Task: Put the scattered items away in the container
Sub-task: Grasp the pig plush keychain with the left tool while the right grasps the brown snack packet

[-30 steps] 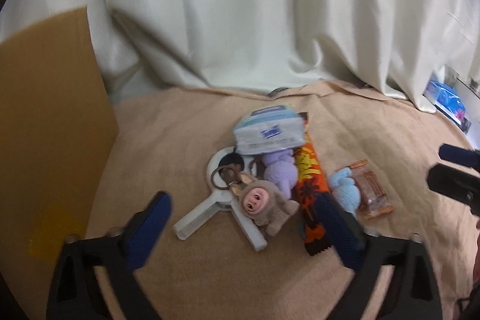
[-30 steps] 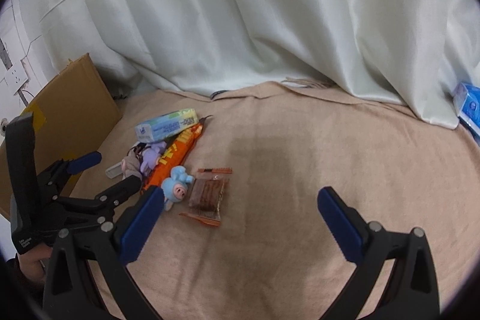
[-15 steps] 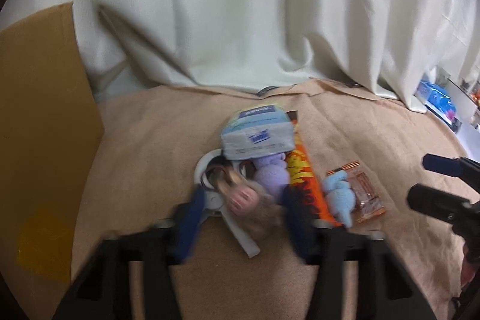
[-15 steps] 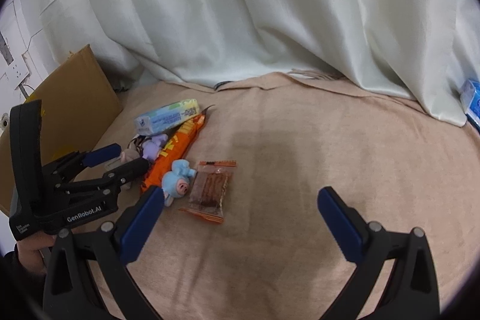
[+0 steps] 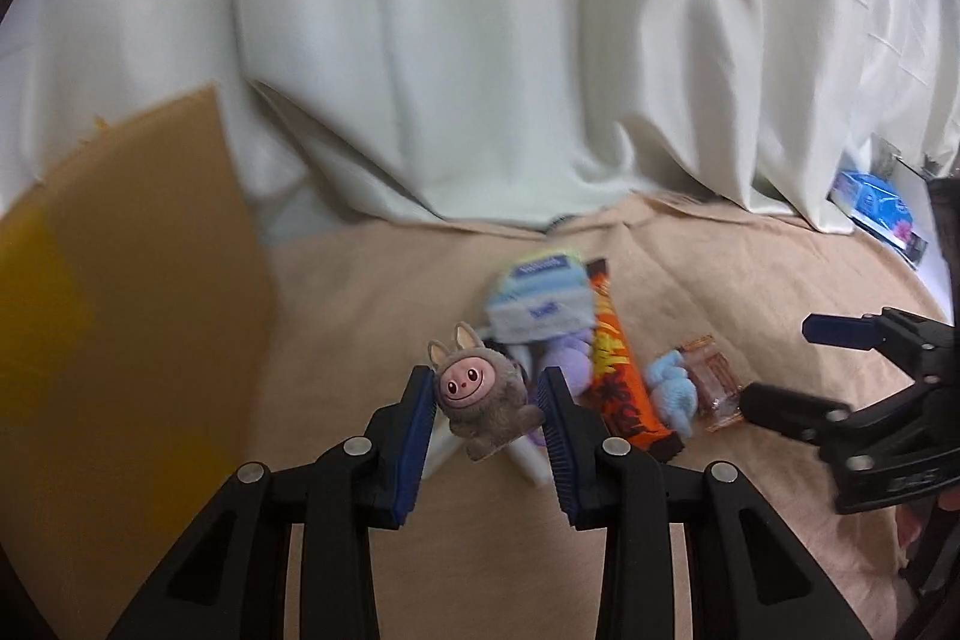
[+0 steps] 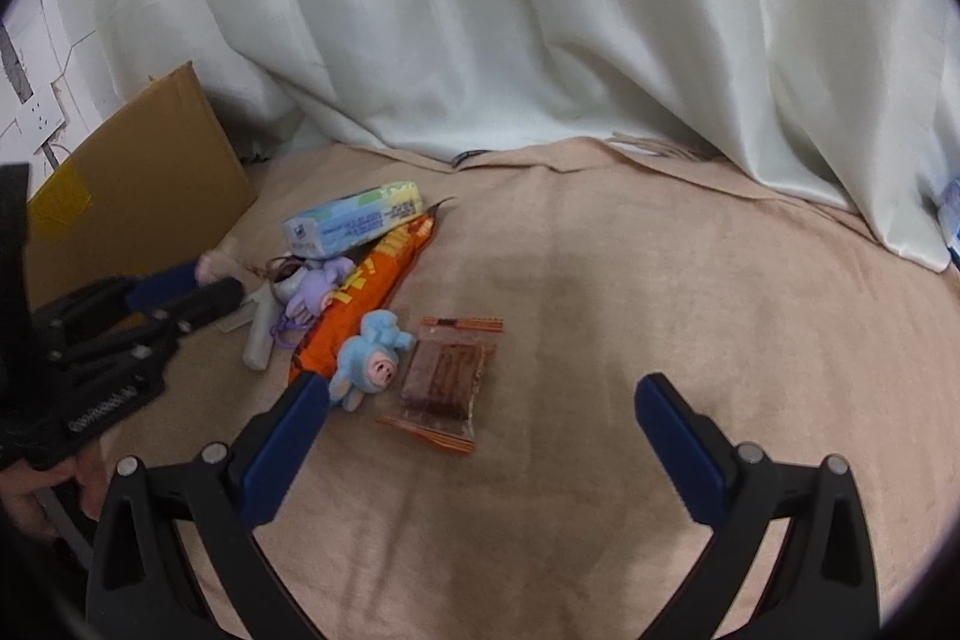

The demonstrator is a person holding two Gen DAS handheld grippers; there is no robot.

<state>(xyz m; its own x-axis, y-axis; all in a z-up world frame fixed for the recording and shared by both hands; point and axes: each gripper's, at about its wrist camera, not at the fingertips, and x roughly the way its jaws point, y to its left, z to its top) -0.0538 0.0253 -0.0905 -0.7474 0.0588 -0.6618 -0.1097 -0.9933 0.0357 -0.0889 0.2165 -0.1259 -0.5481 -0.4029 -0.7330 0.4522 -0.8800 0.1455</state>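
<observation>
My left gripper (image 5: 486,377) is shut on a small brown plush keychain toy (image 5: 480,400), held just above the beige cloth; in the right wrist view only a bit of the toy (image 6: 210,268) shows at the left gripper (image 6: 207,283). Behind it lie a tissue pack (image 5: 537,304), a purple plush (image 5: 567,358), an orange snack bar (image 5: 618,370), a blue plush pig (image 6: 369,367) and a clear-wrapped brown snack (image 6: 447,370). My right gripper (image 6: 480,388) stands open just in front of the wrapped snack. A cardboard box (image 5: 120,310) stands at the left.
A white plastic piece (image 6: 258,334) lies under the purple plush. White curtain (image 6: 510,10) hangs behind the cloth-covered surface (image 6: 660,280). A blue packet (image 5: 876,208) sits at the far right edge. The right gripper (image 5: 783,364) shows at the right of the left wrist view.
My left gripper went from wide open to shut on the brown plush toy and has lifted it off the cloth. The right gripper has stayed open in about the same place.
</observation>
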